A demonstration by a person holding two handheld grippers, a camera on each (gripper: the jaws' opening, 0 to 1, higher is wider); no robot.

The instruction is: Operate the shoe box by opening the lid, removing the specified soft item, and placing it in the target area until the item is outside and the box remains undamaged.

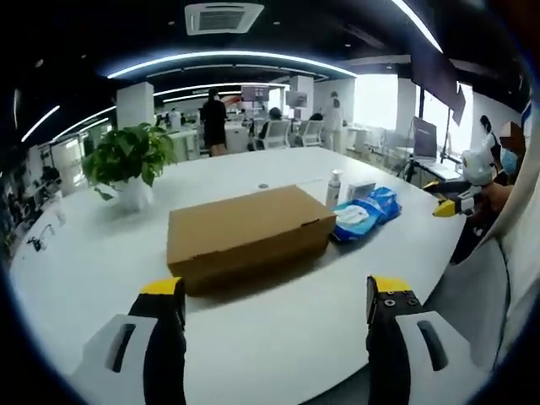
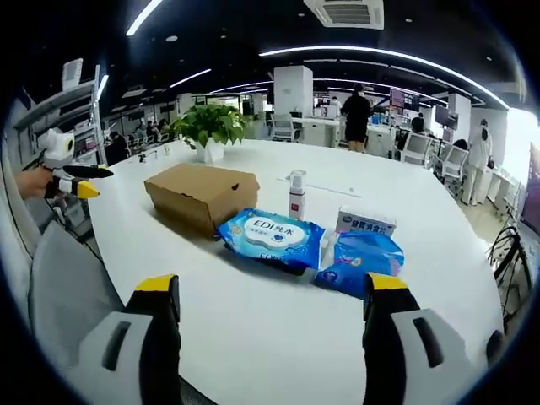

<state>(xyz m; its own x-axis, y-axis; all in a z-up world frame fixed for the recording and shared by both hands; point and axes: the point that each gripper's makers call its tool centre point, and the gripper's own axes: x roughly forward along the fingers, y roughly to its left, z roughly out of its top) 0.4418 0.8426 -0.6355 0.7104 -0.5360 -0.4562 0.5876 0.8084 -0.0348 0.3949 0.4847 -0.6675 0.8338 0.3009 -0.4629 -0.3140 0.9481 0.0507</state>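
While both claws hang above the white table [image 1: 278, 337], the left gripper [image 1: 278, 291] and the right gripper [image 2: 272, 287] stand wide apart, holding and touching nothing. From the left gripper view the closed cardboard box [image 1: 246, 232] lies straight ahead, beside a potted plant [image 1: 128, 164]. Across in the right gripper view, blue wipe packs [image 2: 270, 238] lie nearest, one reading "EDI", with a small bottle [image 2: 296, 196] behind.
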